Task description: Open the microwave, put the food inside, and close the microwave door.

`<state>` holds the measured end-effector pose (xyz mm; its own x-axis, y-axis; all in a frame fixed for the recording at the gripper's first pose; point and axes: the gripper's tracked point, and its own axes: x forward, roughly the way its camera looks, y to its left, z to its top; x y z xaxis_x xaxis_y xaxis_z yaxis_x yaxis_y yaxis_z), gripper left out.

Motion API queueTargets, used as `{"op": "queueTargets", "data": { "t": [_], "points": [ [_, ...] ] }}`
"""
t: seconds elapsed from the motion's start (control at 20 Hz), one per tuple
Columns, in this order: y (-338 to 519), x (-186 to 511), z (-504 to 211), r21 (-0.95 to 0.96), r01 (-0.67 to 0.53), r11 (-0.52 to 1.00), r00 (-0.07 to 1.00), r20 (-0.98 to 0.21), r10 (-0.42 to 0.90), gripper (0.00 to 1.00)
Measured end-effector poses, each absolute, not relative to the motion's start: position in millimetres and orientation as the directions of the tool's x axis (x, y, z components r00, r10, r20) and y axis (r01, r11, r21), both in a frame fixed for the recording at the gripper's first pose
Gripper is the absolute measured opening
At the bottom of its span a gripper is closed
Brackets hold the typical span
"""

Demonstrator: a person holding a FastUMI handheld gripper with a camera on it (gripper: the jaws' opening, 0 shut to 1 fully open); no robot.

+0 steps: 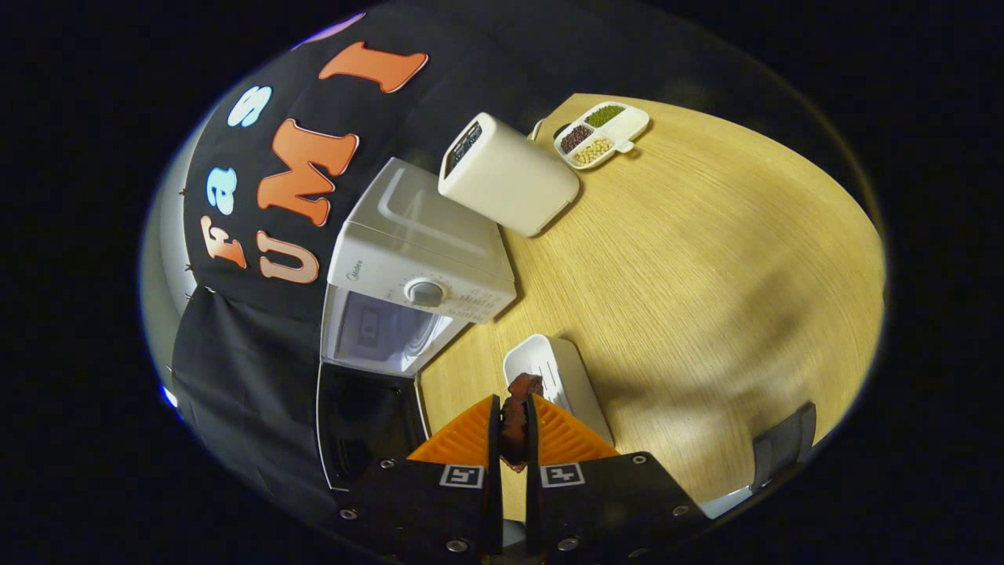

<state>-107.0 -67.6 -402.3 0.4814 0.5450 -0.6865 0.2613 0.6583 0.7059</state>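
**Food pinched, door open: the carry into the cavity is where it can slip**

While the gripper (514, 424) sits at the bottom centre of the frame, its two orange fingers (463, 435) are drawn narrow and press from both sides on a dark reddish-brown piece of food (518, 416), which sticks out a little past the tips. Just beyond the fingers lies a white rectangular dish (561, 377) on the wooden table (706, 275).

The white microwave (416, 259) lies left of centre, its door (365, 420) swung open toward the lower left, and the pale cavity (384, 333) is exposed. A cream box-shaped appliance (506, 173) is behind it in the upper middle, with a divided tray of beans (600, 133) near the table's far edge.

The grip looks thin: the piece is small and held near the tips, so a tilt or a jolt on the way could probably let it drop onto the table or the open door. Swinging left too low risks knocking the door's edge; entering too high could catch the cavity's upper lip under the dial (426, 292).
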Motion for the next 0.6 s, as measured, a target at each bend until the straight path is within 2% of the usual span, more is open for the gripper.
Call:
{"op": "queueTargets", "data": {
  "t": [0.3,0.6],
  "points": [
    [-23,-96,-354,0.771,0.244,0.589,0.587,-0.600,0.543,0.12],
    [54,-85,-336,0.791,0.188,0.582,0.606,-0.560,0.565,0.12]
  ]
}}
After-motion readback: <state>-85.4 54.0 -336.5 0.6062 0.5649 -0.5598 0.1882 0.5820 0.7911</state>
